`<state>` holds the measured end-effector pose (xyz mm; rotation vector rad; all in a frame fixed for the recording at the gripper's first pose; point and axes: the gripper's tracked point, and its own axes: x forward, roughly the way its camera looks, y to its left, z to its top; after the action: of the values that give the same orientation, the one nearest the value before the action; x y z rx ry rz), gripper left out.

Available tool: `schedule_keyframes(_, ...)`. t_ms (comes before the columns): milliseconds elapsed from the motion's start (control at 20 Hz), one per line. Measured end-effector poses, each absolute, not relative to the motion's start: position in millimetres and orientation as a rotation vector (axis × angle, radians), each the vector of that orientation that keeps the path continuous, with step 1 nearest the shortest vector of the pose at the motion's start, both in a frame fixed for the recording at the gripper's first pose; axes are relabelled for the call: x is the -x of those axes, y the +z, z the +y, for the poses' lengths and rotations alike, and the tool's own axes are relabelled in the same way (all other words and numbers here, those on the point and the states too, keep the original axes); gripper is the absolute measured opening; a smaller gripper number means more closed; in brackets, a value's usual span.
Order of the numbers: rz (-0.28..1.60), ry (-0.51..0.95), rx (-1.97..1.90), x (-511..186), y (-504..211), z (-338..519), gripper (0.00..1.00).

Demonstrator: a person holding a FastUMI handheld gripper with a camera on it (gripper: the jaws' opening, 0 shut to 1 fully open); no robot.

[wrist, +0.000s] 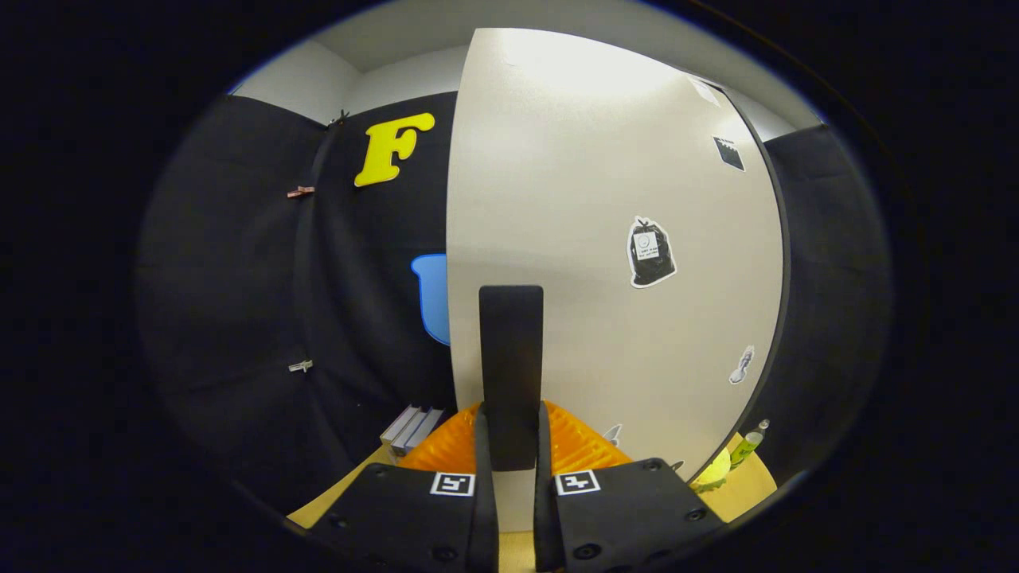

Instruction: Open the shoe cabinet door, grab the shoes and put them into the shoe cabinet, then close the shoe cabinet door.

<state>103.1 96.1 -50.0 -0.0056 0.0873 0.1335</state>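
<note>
The camera rides the hand-held gripper [509, 477], looking forward along its fingers, close against the cabinet door [605, 239].

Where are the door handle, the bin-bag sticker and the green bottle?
door handle [511, 350]: gripper view, mid of the dark upright bar, gripper [511, 461] closed around its lower end.
bin-bag sticker [651, 253]: gripper view, middle of the sticker on the cabinet door [573, 159].
green bottle [748, 447]: gripper view, bottle body, past the door's edge.

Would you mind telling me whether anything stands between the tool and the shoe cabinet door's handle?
Nothing visible does: the tool has its fingers on either side of the dark vertical handle on the pale cabinet door, apparently pressing on it.
</note>
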Motion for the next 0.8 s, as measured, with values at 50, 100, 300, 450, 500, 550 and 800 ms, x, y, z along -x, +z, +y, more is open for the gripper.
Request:
schedule_keyframes(50,0.087,0.140,0.007,-97,-49,93,0.22)
schedule_keyframes(100,0.087,0.150,0.006,-89,-49,91,0.22)
schedule_keyframes(300,0.094,0.187,0.000,-65,-48,78,0.22)
schedule_keyframes(450,0.097,0.214,-0.001,-47,-48,66,0.22)
schedule_keyframes(500,0.099,0.222,-0.001,-41,-48,62,0.22)
schedule_keyframes(550,0.097,0.230,-0.001,-35,-47,57,0.21)
schedule_keyframes(800,0.094,0.261,0.002,-5,-45,29,0.22)
